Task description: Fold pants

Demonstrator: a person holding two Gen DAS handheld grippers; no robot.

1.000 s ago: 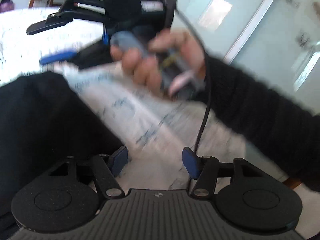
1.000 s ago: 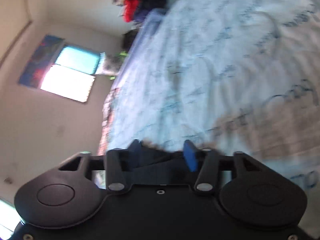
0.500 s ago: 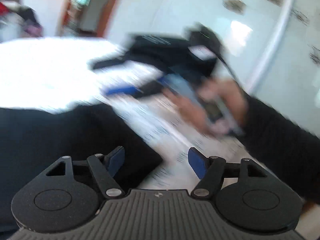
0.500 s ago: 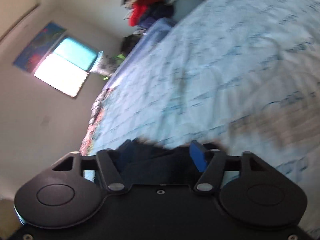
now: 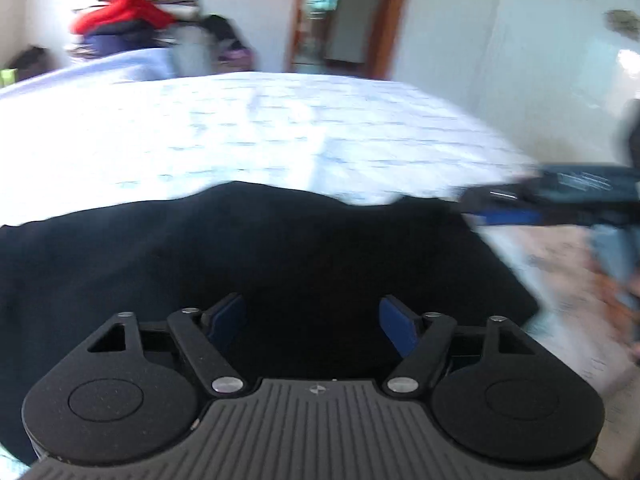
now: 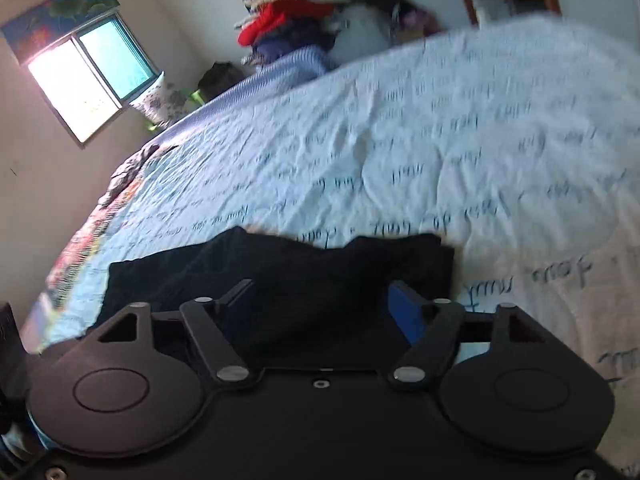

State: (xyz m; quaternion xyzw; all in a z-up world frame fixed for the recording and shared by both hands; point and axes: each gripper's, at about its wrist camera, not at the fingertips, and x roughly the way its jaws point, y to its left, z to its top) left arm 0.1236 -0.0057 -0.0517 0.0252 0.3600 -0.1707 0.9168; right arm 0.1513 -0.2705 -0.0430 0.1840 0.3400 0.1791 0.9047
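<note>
Both of my tools have let go and swung round since a second ago: then my right tool had dark cloth bunched between its pads and my left one looked across at my other hand, whereas now each looks down over the pants. My left tool [image 5: 310,322] has its jaws opening, the blue pads [image 5: 398,330] standing wide with nothing pinched between them, only the black pants [image 5: 256,256] lying below and ahead. My right tool [image 6: 322,308] is opening too, pads wide apart and clear of the cloth. From the right wrist view, the pants [image 6: 280,276] lie as a dark folded block on the bed [image 6: 400,140], whose pale sheet carries lines of handwriting-style print. At the right edge of the left wrist view my right tool [image 5: 536,208] shows as a blur just beside the pants' edge. A heap of clothes [image 6: 292,16] with a red garment sits beyond the bed's far side, near the window [image 6: 92,76].
</note>
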